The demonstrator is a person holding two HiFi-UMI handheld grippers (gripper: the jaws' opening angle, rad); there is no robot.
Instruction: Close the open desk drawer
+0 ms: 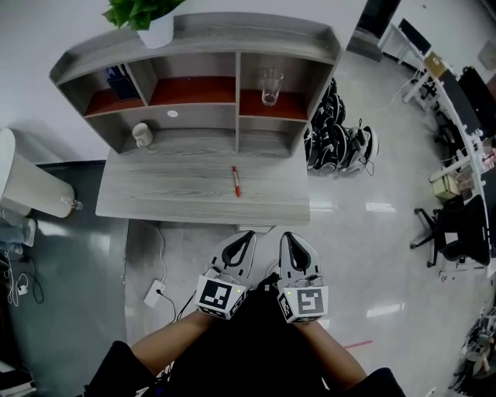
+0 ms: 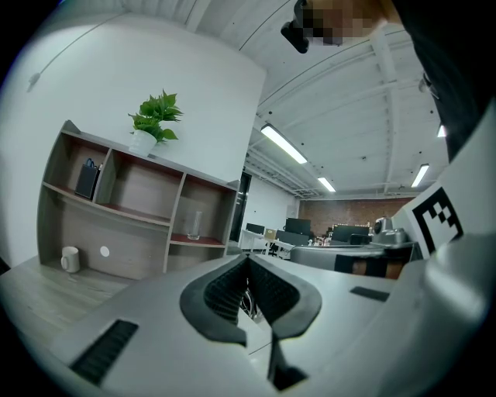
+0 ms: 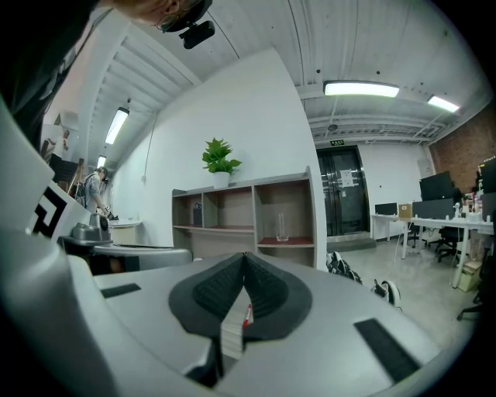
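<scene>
The grey wooden desk (image 1: 155,194) with a shelf unit on top stands ahead of me in the head view. A narrow pale edge (image 1: 256,229) shows under its front edge, right at my fingertips; whether it is the drawer's front I cannot tell. My left gripper (image 1: 249,235) and right gripper (image 1: 285,236) hang side by side just short of that edge, both pointing at the desk. Both are shut with nothing between the pads. The left gripper view shows closed jaws (image 2: 248,260), and so does the right gripper view (image 3: 245,256).
A red pen (image 1: 235,181) lies on the desktop. The shelves hold a white mug (image 1: 141,135), a glass (image 1: 270,86) and a potted plant (image 1: 147,19). A power strip (image 1: 158,292) lies on the floor at the left, dark bags (image 1: 337,136) beside the desk at the right.
</scene>
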